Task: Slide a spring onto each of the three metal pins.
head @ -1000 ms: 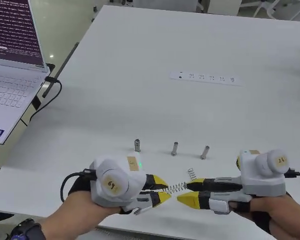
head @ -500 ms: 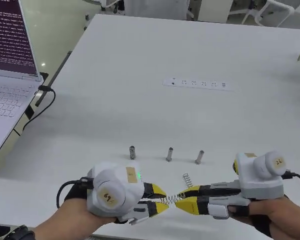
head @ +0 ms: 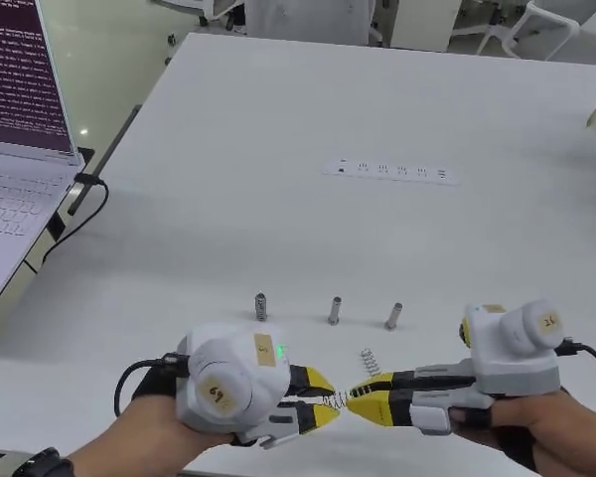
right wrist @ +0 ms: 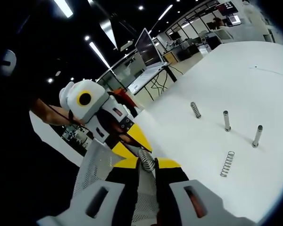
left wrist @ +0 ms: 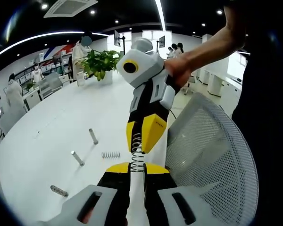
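Right now I have both grippers at the near edge of the table (head: pixel 228 199), tips facing each other. My left gripper (head: pixel 320 397) is pinched tight on one end of the held spring (head: pixel 336 398). My right gripper (head: pixel 362 397) is clamped on the other end, jaws narrowed to the coil's width. The held spring spans the short gap between the two sets of yellow tips.

Left gripper view: my left gripper (left wrist: pixel 137 168) has its jaws almost together at the bottom. The held spring (left wrist: pixel 137 150) rises from between them into the tips of the right gripper (left wrist: pixel 144 140). Right gripper view: the held spring (right wrist: pixel 146 160) sits between the jaws of my right gripper (right wrist: pixel 146 165), with the left gripper (right wrist: pixel 132 141) just behind it.

Three pins stand upright in a row, farther out than the grippers. The left pin (head: pixel 260 297) has a fitted spring (head: pixel 260 310) coiled round its shaft. The middle pin (head: pixel 335 310) and right pin (head: pixel 394 316) show plain metal.

A loose spring (head: pixel 370 361) lies flat on the table between the right pin and my right gripper, near both but touching neither.

A white power strip (head: pixel 392 171) lies far out. An open laptop (head: pixel 20 149) sits at far left, with a black cable (head: pixel 79 209) along the table edge. A mesh chair back (left wrist: pixel 212 155) sits just right of the grippers in the left gripper view.
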Tool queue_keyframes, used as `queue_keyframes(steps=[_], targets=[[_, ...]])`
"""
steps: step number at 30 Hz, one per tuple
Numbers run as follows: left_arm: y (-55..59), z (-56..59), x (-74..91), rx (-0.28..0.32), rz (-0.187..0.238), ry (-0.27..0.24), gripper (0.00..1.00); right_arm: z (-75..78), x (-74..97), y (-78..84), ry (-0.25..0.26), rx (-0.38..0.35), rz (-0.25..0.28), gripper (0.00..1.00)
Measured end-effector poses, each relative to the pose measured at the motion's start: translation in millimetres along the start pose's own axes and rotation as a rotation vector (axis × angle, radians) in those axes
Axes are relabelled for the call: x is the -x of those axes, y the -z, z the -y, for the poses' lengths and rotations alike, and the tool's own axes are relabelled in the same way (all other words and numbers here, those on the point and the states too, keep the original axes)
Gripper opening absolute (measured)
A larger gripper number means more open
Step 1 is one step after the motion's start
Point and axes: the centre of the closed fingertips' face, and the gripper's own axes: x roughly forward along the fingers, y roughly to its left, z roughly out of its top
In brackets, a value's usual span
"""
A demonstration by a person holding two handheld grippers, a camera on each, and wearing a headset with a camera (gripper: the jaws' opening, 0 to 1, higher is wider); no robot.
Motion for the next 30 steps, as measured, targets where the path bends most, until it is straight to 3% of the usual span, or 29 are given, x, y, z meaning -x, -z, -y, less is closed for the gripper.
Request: queue_keyframes(steps=[13,23,26,30], targets=[[3.1,-12.2,-0.2,0.002,-0.006,-0.027,0.02,1.8,-7.2,-11.1,0.018,0.003,0.003,0.08],[1.9,-23.1,-7.8,0.018,0.004,-0.074,0.03,11.2,-5.7,-17.7,0.092,0.051,-0.06,0.08],[0.0,-24.9,-12.4,0.023,0.013,-0.08,0.03,13.3,-3.0,-19.8,0.113,0.07,-0.08,0.08],[-10.2,-26.0,-16.8,0.035,0.061,-0.089,0.02,14.7,5.9,-26.3,0.126,0.11,-0.1,0.08]])
